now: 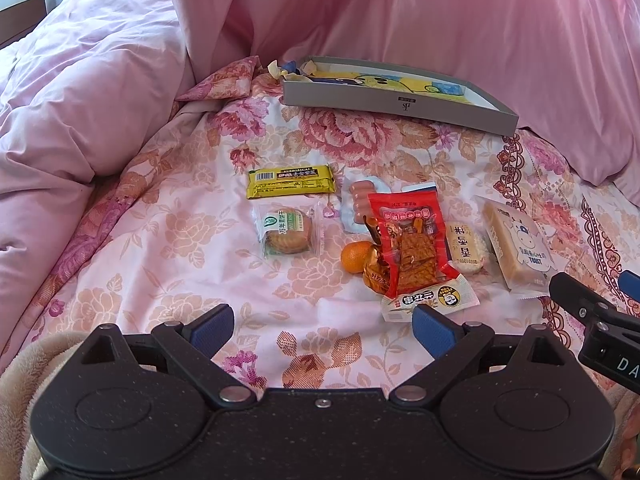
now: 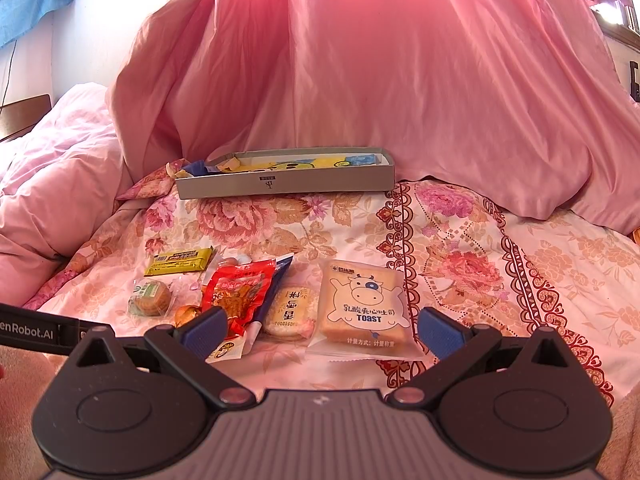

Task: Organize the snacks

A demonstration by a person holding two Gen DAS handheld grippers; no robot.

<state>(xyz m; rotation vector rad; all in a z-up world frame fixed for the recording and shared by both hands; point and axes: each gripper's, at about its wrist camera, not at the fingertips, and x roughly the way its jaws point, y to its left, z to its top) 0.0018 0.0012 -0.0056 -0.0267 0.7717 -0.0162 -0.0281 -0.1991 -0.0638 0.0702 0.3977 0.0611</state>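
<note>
Snacks laid out on a floral bed sheet (image 1: 192, 240), listed left to right. A yellow bar (image 1: 291, 181) lies just behind a wrapped round biscuit (image 1: 288, 232). A mandarin (image 1: 355, 256) touches a gold-wrapped sweet (image 1: 375, 274), and a red snack pack (image 1: 412, 242) overlaps both, with a pack of sausages (image 1: 358, 200) behind. Next come a rice cracker (image 1: 464, 248) and a toast packet (image 2: 362, 306). A shallow grey box (image 1: 394, 94) sits farther back, against pink fabric (image 2: 400, 80). The left tool (image 1: 323, 326) and right tool (image 2: 320, 330) hover before the snacks, both spread wide and empty.
</note>
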